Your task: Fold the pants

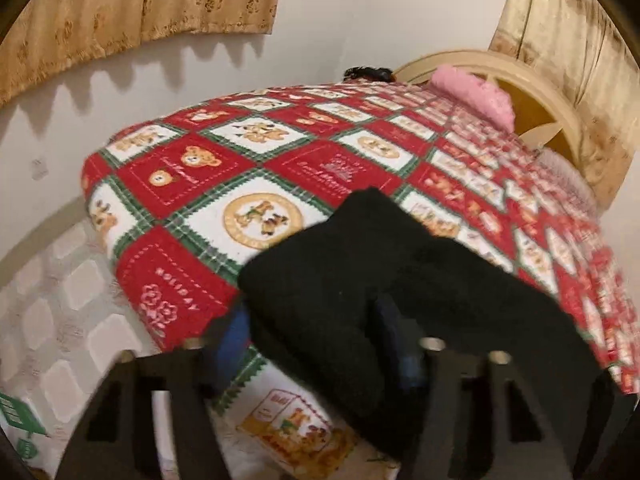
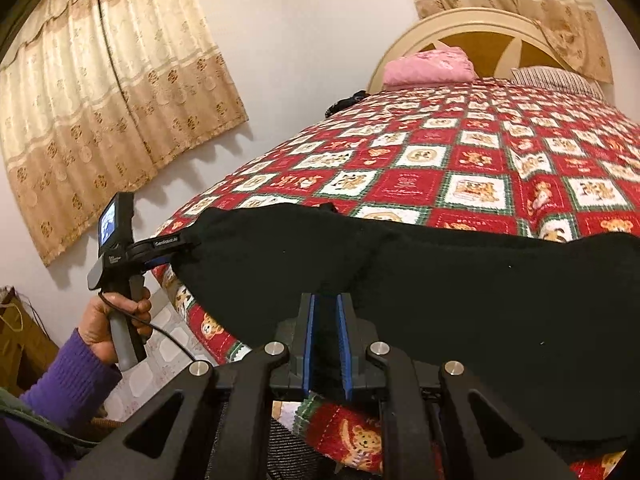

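Black pants (image 2: 440, 292): spread across the near edge of my bed, on the red Christmas quilt (image 2: 460, 160).
Right gripper (image 2: 327, 340): jaws nearly closed, blue pads (image 2: 307, 344) pinching the pants' near edge.
Left gripper (image 2: 176, 249): in my left hand (image 2: 108, 320), fingers clamped on the pants' left corner; its own view is blurred, with black cloth between the jaws.
Pink bundle (image 2: 428, 67): far end, by the headboard (image 2: 472, 20).
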A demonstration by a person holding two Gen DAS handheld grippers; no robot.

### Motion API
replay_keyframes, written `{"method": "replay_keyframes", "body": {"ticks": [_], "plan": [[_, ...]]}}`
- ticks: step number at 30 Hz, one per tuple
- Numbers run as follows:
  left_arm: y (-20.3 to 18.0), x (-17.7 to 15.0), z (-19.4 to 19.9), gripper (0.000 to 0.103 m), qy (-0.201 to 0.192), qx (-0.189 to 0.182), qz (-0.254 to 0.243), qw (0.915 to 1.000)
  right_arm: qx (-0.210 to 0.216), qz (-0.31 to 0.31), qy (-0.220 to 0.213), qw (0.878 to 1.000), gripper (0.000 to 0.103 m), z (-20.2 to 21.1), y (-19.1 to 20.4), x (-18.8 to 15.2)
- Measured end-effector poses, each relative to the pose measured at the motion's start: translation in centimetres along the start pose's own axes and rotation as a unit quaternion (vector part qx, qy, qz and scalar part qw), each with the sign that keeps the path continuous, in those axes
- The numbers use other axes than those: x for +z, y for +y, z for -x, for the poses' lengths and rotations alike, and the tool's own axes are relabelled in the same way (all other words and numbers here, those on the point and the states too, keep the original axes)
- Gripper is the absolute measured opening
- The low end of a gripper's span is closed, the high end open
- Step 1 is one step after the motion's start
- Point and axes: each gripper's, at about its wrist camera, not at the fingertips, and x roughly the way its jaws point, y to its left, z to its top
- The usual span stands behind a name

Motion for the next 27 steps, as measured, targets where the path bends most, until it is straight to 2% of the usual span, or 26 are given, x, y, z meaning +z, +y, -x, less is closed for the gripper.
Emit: {"method": "replay_keyframes", "body": {"ticks": [1,2,5,7,10,13,16,18,19,21,24,26,27], "plan": [[0.1,0.1,0.0,0.028,0.005,-0.025,0.008,0.9996,-0.003,-0.004,-0.002,1.0,0.012,0.1,-0.1,0.1],[0.1,0.2,-0.1,0.024,0.009,-0.035,0.012,0.9993,-0.009,-0.012,-0.005,1.0,0.012,0.3,-0.5,0.1],[-1.3,0.4,0.2,0.022,-0.003,-0.014,-0.012,0.9998,-0.029,-0.041,-0.01,0.999,0.012,0.7,-2.1,0.3],[-2.7,0.5,1.3,0.022,-0.021,-0.018,-0.03,0.9992,-0.048,-0.064,-0.014,0.997,0.012,1.3,-3.6,0.5],[-5.5,1.0,4.0,0.022,-0.059,-0.043,-0.076,0.9944,-0.077,-0.101,-0.022,0.992,0.012,2.7,-6.1,0.9],[-9.8,1.1,7.4,0.022,-0.082,-0.109,-0.125,0.9828,-0.113,-0.118,-0.037,0.986,0.012,5.1,-9.0,1.5],[-15.1,0.0,11.0,0.022,-0.107,-0.18,-0.191,0.9591,-0.14,-0.124,-0.049,0.981,0.012,7.5,-11.2,2.0],[-18.8,-1.4,13.1,0.022,-0.11,-0.239,-0.228,0.9372,-0.162,-0.12,-0.053,0.978,0.012,9.0,-12.3,2.0],[-20.2,-2.1,13.7,0.022,-0.109,-0.261,-0.242,0.9283,-0.169,-0.12,-0.053,0.977,0.012,9.4,-12.7,2.0],[-23.5,-4.1,14.9,0.022,-0.103,-0.303,-0.281,0.9045,-0.197,-0.122,-0.05,0.972,0.012,10.5,-13.8,1.7],[-27.9,-8.0,15.4,0.022,-0.087,-0.337,-0.338,0.8743,-0.242,-0.135,-0.038,0.96,0.012,11.5,-15.2,1.1],[-29.8,-10.4,15.0,0.022,-0.072,-0.341,-0.369,0.8616,-0.266,-0.149,-0.032,0.952,0.012,12.2,-16.3,0.9],[-30.8,-11.5,14.5,0.022,-0.06,-0.338,-0.382,0.8581,-0.276,-0.152,-0.028,0.949,0.012,12.4,-16.7,0.8]]}}
